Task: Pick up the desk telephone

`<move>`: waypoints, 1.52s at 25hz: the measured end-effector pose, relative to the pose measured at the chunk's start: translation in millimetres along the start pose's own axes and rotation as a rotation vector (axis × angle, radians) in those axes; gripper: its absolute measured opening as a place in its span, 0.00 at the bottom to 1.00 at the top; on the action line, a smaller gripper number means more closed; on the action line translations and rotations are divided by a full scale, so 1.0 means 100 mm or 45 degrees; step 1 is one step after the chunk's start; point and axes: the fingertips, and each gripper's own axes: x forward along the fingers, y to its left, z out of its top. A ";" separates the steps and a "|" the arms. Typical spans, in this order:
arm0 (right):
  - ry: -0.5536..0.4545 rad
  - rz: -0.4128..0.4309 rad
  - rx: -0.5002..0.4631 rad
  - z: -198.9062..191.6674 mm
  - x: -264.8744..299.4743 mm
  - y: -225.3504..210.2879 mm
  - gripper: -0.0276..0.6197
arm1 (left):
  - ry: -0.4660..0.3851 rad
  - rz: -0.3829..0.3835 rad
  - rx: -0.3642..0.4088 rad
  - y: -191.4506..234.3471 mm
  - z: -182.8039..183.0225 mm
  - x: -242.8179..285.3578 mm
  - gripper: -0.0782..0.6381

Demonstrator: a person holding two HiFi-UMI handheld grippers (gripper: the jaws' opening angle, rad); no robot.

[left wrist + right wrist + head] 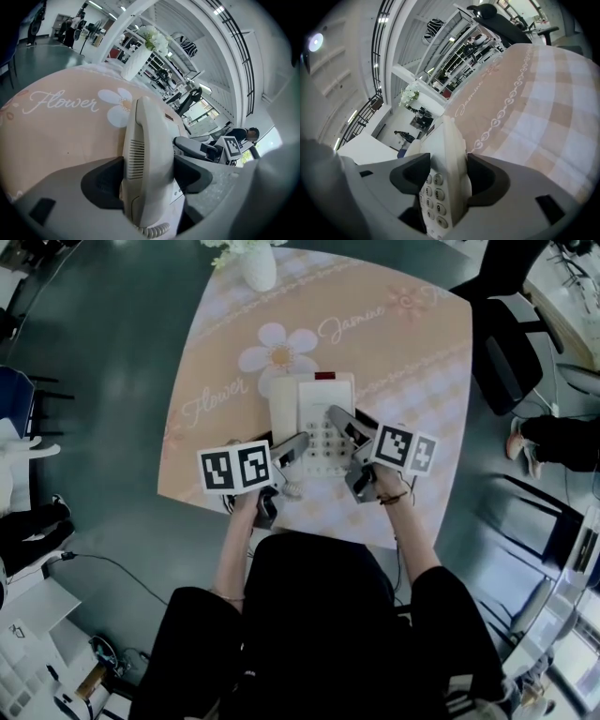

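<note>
A cream desk telephone [314, 418] lies on the flowered tablecloth [234, 352], close to the table's near edge. Its handset [147, 150] rests along the left side and the keypad [433, 192] faces up. My left gripper [295, 446] is shut on the handset side, its dark pads pressing both flanks in the left gripper view [149, 176]. My right gripper [342, 426] is shut on the phone's right edge by the keypad [444, 176]. A coiled cord [292, 488] trails off the near left corner. Whether the base is off the cloth I cannot tell.
A white vase with flowers [260, 266] stands at the table's far edge. A dark office chair [506, 343] sits to the right of the table, and someone's shoe and leg [539, 446] are beyond it. Grey floor surrounds the table.
</note>
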 end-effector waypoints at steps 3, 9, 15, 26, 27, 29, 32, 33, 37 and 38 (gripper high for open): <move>-0.017 -0.002 0.001 0.01 -0.03 0.02 0.41 | -0.004 -0.003 0.019 -0.02 0.01 -0.02 0.56; -0.046 0.007 -0.008 0.06 -0.14 0.14 0.41 | -0.018 -0.008 0.050 -0.13 0.06 -0.13 0.55; -0.082 0.023 -0.028 0.08 -0.30 0.28 0.40 | -0.038 -0.018 0.081 -0.26 0.04 -0.28 0.55; -0.148 0.034 -0.104 0.10 -0.61 0.59 0.40 | -0.076 -0.054 0.113 -0.50 0.00 -0.57 0.55; -0.155 0.037 -0.115 0.12 -0.64 0.63 0.40 | -0.081 -0.058 0.117 -0.52 0.00 -0.60 0.55; -0.166 0.045 -0.138 0.14 -0.69 0.71 0.40 | -0.093 -0.062 0.129 -0.57 0.01 -0.66 0.55; -0.187 0.059 -0.166 0.17 -0.76 0.82 0.40 | -0.101 -0.057 0.161 -0.63 0.02 -0.75 0.55; -0.194 0.063 -0.172 0.17 -0.79 0.85 0.40 | -0.102 -0.055 0.173 -0.65 0.03 -0.78 0.55; -0.226 0.075 -0.202 0.22 -0.89 0.99 0.40 | -0.119 -0.062 0.193 -0.75 0.05 -0.88 0.54; -0.236 0.079 -0.211 0.24 -0.92 1.02 0.40 | -0.126 -0.064 0.195 -0.77 0.06 -0.91 0.54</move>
